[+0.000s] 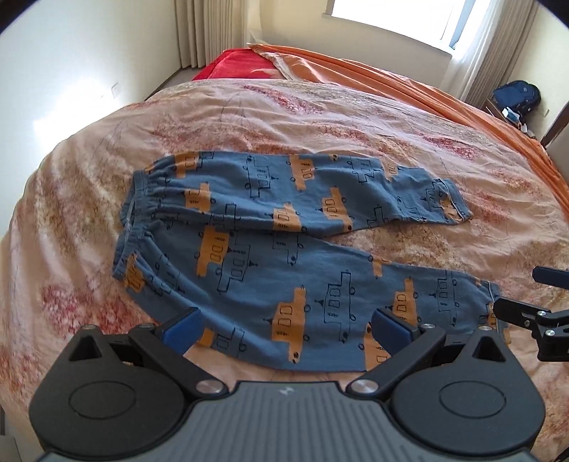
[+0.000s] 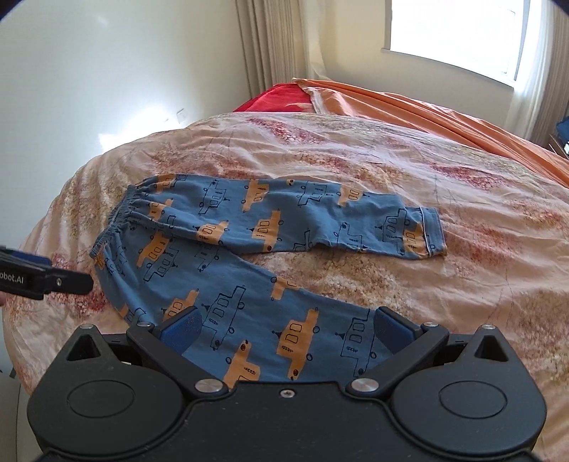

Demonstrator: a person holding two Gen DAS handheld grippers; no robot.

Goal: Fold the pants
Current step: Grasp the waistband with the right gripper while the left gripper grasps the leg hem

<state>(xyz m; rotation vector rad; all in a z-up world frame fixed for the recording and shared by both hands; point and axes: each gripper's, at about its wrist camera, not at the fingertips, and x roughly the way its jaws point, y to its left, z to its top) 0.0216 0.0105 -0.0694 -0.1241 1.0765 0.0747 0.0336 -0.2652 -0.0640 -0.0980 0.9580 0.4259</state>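
Blue pants (image 1: 284,227) printed with orange and outlined vehicles lie flat on the bed. The elastic waistband (image 1: 137,213) is at the left and the two legs spread apart toward the right. My left gripper (image 1: 286,328) is open just above the near leg's front edge, with cloth showing between its blue pads. My right gripper (image 2: 286,327) is also open, low over the cuff end of the same near leg of the pants (image 2: 249,256). In the left wrist view the right gripper (image 1: 515,293) shows at the right edge, by the near cuff.
The bed has a peach floral cover (image 1: 320,117), with an orange sheet (image 1: 409,81) and a red pillow (image 1: 234,65) at the far side. A white wall (image 2: 106,71), curtains and a bright window (image 2: 455,28) lie beyond. A blue backpack (image 1: 517,96) sits at the far right.
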